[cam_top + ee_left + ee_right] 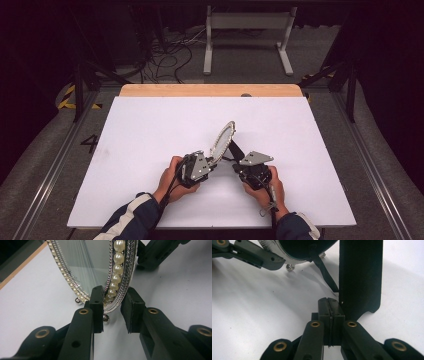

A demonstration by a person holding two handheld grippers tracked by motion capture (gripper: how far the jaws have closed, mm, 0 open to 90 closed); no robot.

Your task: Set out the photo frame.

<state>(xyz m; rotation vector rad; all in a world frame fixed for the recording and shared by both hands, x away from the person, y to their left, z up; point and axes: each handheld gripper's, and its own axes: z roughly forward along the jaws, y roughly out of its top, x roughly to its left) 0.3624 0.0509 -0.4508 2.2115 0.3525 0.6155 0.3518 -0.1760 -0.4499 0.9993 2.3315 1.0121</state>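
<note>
The left gripper [113, 308] has its two black jaws on either side of the bottom edge of a small oval mirror [100, 270]. The left jaw lies against the glass side of the frame. The right jaw sits just beside the outer silver rim, and a thin gap shows there, so I cannot tell if the jaws truly pinch the frame.

The right gripper [329, 312] has its jaws pressed flat together with nothing between them. Their tips sit just beside the foot of the mirror's black stand [360, 277], which rises right of them.

The mirror stands tilted on the white table [150, 130], near the middle and a bit toward the near edge. In the high view the mirror [223, 138] leans up and away between the two grippers, with the left gripper [212, 161] at its near left and the right gripper [237, 166] at its near right. The stand [236, 149] slopes down behind it.

The left gripper view shows the front: the glass, a row of pearls [117, 267] and a braided silver rim, plus little silver ball feet [106, 318] on the table. The right gripper view shows the dark back of the mirror [304, 248], a thin black strut [325, 273] running to the stand, and the left gripper's arm [249, 253] at the far left. The high view shows the person's hands [172, 181] and striped sleeves [131, 217] at the near edge.
</note>
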